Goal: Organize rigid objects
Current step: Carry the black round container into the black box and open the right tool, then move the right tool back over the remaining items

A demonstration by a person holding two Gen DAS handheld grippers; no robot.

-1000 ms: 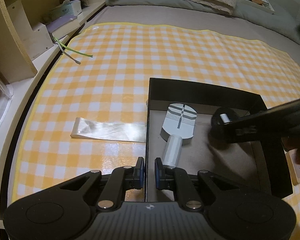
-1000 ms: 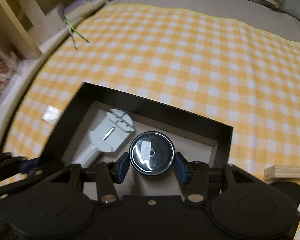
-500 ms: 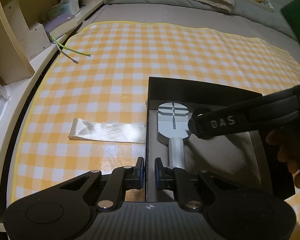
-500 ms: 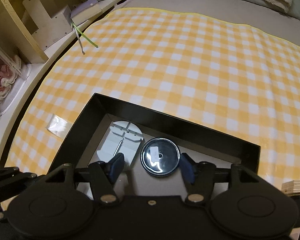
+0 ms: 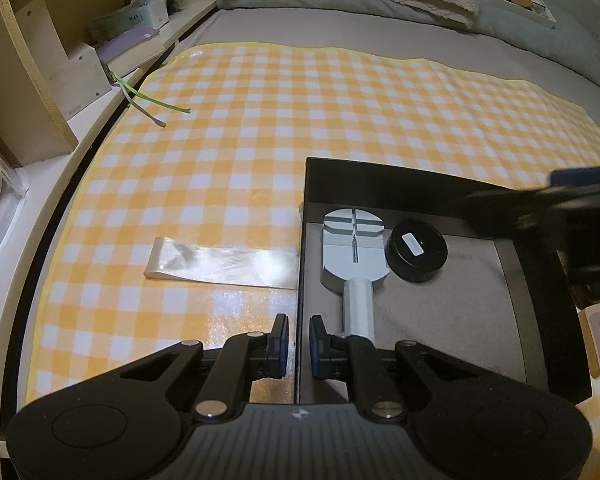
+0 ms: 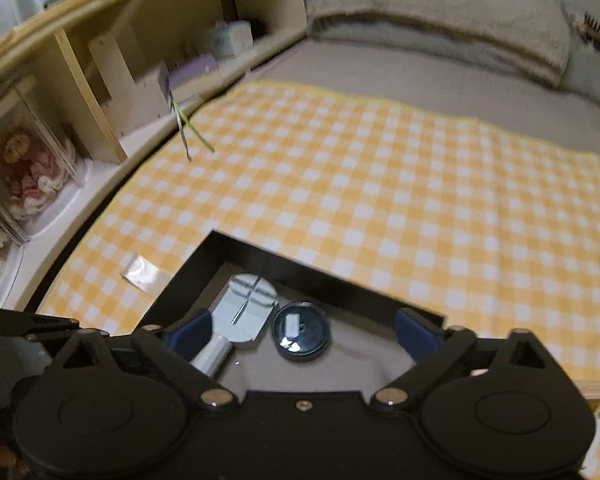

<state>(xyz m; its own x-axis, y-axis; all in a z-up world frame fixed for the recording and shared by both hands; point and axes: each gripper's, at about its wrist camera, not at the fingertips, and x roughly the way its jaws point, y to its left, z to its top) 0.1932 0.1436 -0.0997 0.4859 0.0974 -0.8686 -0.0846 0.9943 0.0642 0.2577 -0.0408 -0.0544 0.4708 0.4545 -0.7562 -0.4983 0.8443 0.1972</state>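
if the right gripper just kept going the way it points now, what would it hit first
Most likely the round black tin on the floor of the black box. It lies between the opening jaws of the right gripper, untouched. Depth is hard to judge, so it might meet the box floor beside it.

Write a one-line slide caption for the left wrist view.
Left gripper pinches the black box wall; inside, a grey tool lies beside a black round puck.

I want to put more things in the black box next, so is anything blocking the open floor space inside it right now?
Little does. The black box holds only the grey tool and the round black tin, both toward its far left corner. The floor nearer the right gripper, whose jaws are opening with nothing between them, looks bare.
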